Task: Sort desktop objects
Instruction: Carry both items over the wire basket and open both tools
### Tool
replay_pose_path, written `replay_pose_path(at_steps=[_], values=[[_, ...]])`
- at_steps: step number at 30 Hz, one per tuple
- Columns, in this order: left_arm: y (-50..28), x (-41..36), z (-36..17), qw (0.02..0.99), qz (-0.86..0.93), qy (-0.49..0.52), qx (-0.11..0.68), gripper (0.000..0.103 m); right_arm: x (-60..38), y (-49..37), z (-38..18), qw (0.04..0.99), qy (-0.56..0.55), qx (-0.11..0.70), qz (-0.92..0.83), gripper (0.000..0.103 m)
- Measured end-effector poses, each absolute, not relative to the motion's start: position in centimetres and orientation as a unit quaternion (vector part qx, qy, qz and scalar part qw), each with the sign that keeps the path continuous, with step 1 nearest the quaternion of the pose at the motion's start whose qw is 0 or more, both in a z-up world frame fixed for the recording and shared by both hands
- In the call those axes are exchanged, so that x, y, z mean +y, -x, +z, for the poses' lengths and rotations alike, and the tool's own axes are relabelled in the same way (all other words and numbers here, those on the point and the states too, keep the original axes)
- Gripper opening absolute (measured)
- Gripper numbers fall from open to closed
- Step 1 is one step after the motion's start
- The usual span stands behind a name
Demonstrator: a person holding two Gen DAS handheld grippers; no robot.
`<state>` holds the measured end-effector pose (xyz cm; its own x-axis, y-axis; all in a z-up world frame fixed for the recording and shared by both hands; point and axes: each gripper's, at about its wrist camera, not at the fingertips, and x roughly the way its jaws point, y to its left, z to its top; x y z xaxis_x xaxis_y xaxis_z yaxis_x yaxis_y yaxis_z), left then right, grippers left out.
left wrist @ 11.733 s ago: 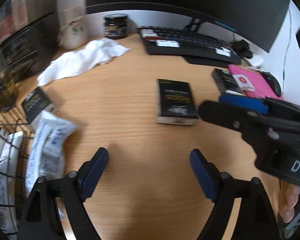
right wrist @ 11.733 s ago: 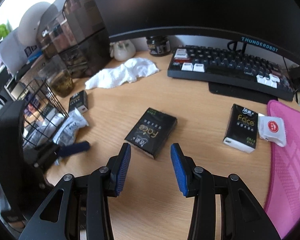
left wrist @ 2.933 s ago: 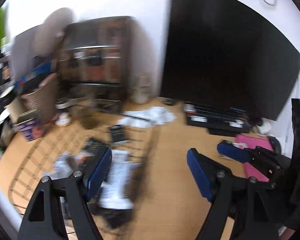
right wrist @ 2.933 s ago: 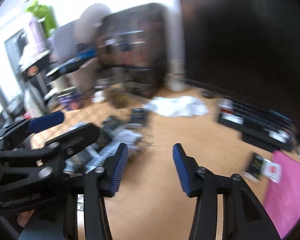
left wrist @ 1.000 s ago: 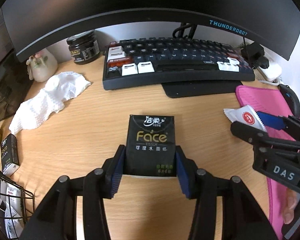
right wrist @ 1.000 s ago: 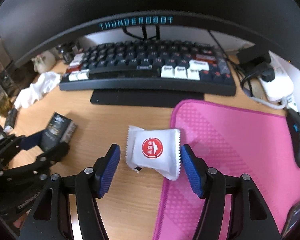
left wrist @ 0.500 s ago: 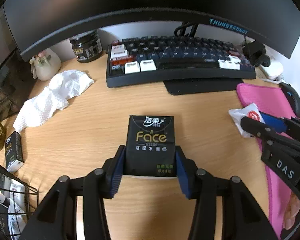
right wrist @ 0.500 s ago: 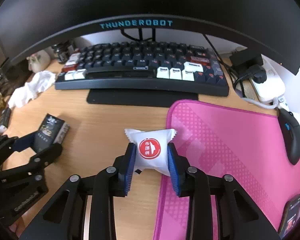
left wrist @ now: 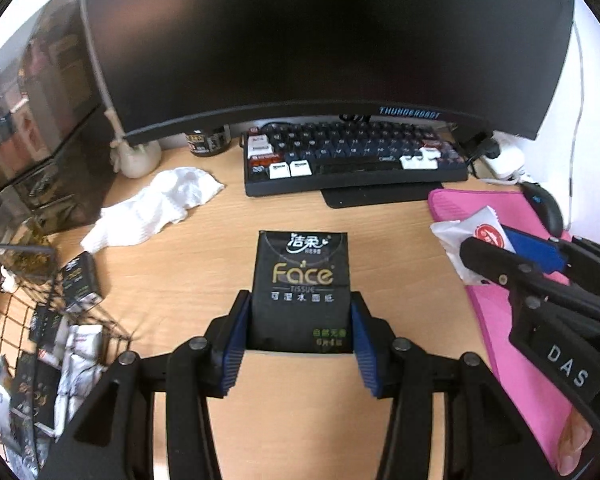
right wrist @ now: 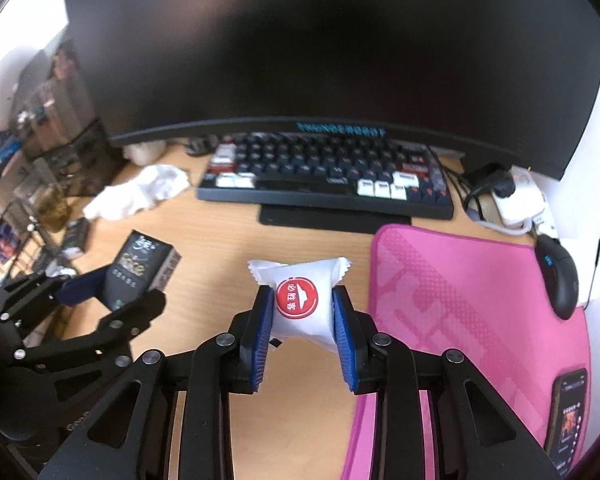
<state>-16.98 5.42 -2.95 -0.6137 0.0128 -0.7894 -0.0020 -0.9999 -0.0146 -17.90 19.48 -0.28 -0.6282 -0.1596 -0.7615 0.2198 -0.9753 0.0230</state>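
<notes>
My left gripper (left wrist: 300,312) is shut on a black "Face" tissue pack (left wrist: 301,276) and holds it above the wooden desk (left wrist: 204,256). My right gripper (right wrist: 300,304) is shut on a white sachet with a red round label (right wrist: 300,292), also lifted off the desk. From the left wrist the right gripper (left wrist: 488,240) with the sachet (left wrist: 466,228) shows at the right. The right wrist view has the left gripper (right wrist: 112,284) with the tissue pack (right wrist: 140,266) at the left. A wire basket (left wrist: 24,320) at the far left holds several packets.
A dark keyboard (left wrist: 352,160) lies under a curved monitor (left wrist: 320,40). A crumpled white cloth (left wrist: 156,204) and a small black pack (left wrist: 80,280) lie left of centre. A pink mouse mat (right wrist: 476,300), a black mouse (right wrist: 560,276) and a phone (right wrist: 568,412) sit at the right.
The right gripper's jaws closed on the sachet. Both grippers then rose with their loads, so the desk looks farther away and more of the basket shows.
</notes>
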Motion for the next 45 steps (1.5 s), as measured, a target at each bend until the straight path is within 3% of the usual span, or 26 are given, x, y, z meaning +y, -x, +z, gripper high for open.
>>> replay_pose_path(at_steps=[10,20,29,37,41,42,44,45], values=[[10.8,1.9,1.1,-0.013,0.917,0.398,-0.013,0.053,14.6,11.6,3.8,0.134,-0.374,0.052,-0.916,0.030],[4.9,-6.7,3.7,-0.065,0.923,0.378,-0.031,0.053,5.4,8.3,5.1,0.202,-0.358,0.077,-0.908,0.030],[1.5,-15.7,1.8,-0.138,0.906,0.393,-0.071,0.053,-3.6,6.5,3.9,0.270,-0.362,0.100,-0.886,0.030],[0.6,-18.9,1.3,-0.163,0.901,0.392,-0.086,0.053,-8.5,5.4,3.1,0.304,-0.365,0.117,-0.872,0.030],[0.4,-19.5,1.2,-0.168,0.901,0.388,-0.094,0.053,-9.1,5.3,3.0,0.318,-0.360,0.114,-0.869,0.039],[0.2,-19.7,1.3,-0.172,0.904,0.379,-0.099,0.056,-9.1,5.4,3.0,0.315,-0.361,0.115,-0.870,0.047],[-0.1,-20.2,1.8,-0.185,0.905,0.369,-0.103,0.079,-8.5,5.6,3.2,0.311,-0.360,0.105,-0.873,0.057],[-0.3,-20.4,2.1,-0.198,0.905,0.362,-0.103,0.084,-8.1,5.7,3.3,0.313,-0.361,0.097,-0.873,0.061]])
